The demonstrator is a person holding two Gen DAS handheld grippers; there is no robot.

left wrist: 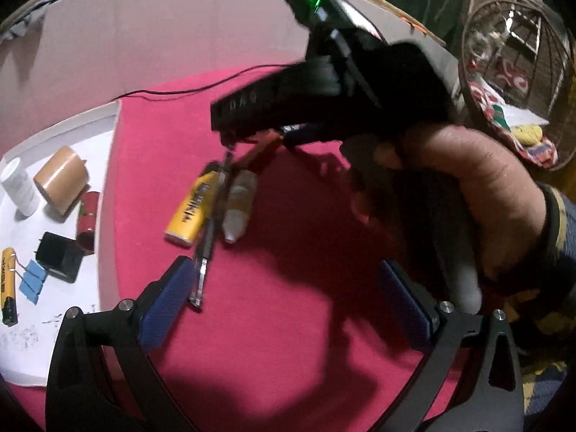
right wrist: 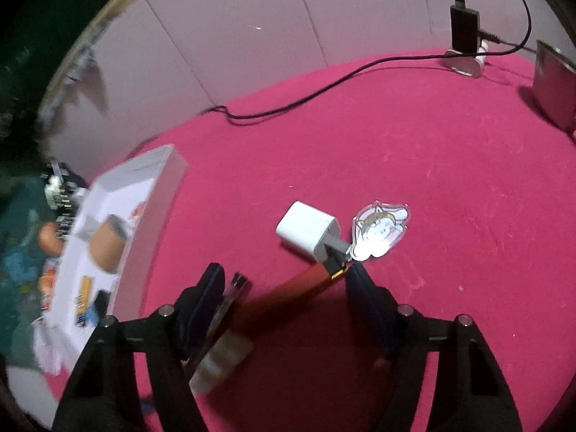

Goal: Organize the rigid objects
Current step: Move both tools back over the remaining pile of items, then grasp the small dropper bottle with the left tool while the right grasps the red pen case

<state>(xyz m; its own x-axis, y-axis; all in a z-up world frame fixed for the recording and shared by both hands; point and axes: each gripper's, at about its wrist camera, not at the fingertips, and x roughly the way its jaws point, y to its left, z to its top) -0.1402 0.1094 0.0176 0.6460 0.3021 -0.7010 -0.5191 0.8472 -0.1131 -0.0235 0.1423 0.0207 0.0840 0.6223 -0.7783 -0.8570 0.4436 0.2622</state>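
Fig.: sorting approx. half done. White tray at the worktop's left edge already holds a tape roll, white bottle, black cube, blue clips, a yellow tube. Left on the red cloth: yellow tube w/ pen and clear bottle, white charger, sticker. Right gripper: jaws apart around an orange item, grip uncertain. Left gripper: wide, empty.

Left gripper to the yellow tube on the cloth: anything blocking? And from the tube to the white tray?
Partly. A slim metal pen lies close along the yellow tube, with its near end toward the open left gripper. The right gripper hangs over the tube's far end. Between the tube and the white tray, only bare cloth shows.
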